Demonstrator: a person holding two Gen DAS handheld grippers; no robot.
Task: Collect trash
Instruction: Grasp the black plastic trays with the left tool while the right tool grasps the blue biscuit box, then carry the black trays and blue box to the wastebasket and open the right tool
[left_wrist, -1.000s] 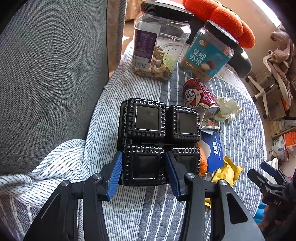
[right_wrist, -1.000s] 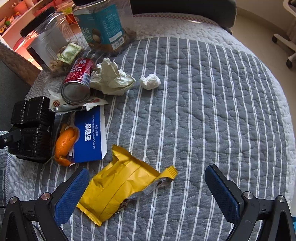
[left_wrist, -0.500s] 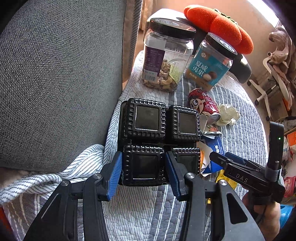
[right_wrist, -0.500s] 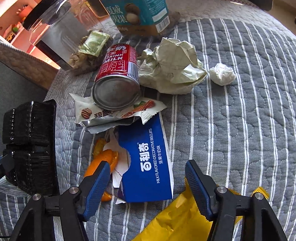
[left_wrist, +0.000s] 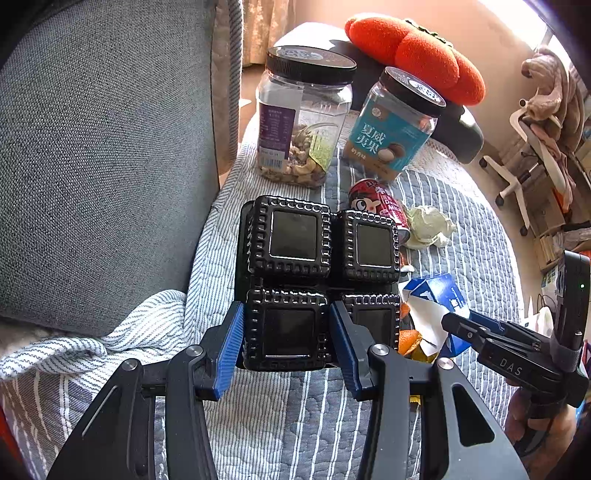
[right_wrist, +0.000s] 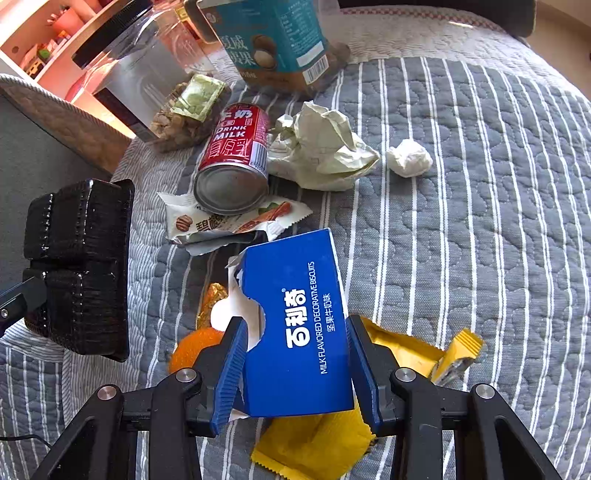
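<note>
Between closing right hand-held gripper (right_wrist: 295, 369) pads, blue biscuit box (right_wrist: 299, 328), lengthwise.

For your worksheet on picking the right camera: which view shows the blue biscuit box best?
The right wrist view: the blue biscuit box fills the centre, printed face readable, between the closing right gripper. The left wrist view shows only its torn end, partly hidden behind the black tray.
</note>
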